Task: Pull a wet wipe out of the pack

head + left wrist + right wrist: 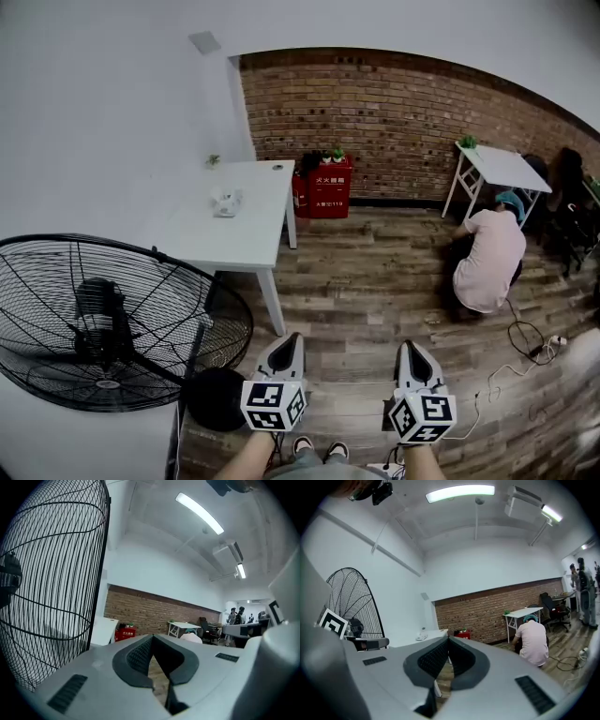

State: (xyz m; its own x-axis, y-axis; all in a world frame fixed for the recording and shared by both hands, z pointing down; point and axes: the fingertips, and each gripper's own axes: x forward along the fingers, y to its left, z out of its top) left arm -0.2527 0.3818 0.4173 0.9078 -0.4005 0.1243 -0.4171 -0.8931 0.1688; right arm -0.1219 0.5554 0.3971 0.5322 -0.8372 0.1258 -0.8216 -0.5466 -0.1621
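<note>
— Well short of the white surface (pixel 246 239), low over the wooden floor (pixel 375 281): what are the two tools doing?
— The left gripper (pixel 292 341) and the right gripper (pixel 410 349) sit side by side. Each has its jaws closed tip to tip with nothing between them, and both are well apart from the surface.
— And the big black thing?
— A fan (pixel 103 323), off the near left side of the surface and closer to us than its front legs.
— Where's the pack?
— A small pale bundle lies on the far half of the surface, and I take that to be the pack (pixel 226 202). It's too small to tell whether the flap is open or a wipe is showing.
— And past it?
— A red box (pixel 323 192) sits just beyond the surface's far right corner, against the brick wall (pixel 403 122). A person (pixel 491 258) crouches well off to the right of the surface.
— So how far along is it?
— As I read it, nothing has started. Walking up to the surface, steadying the pack and pinching out a wipe are all left to do
</note>
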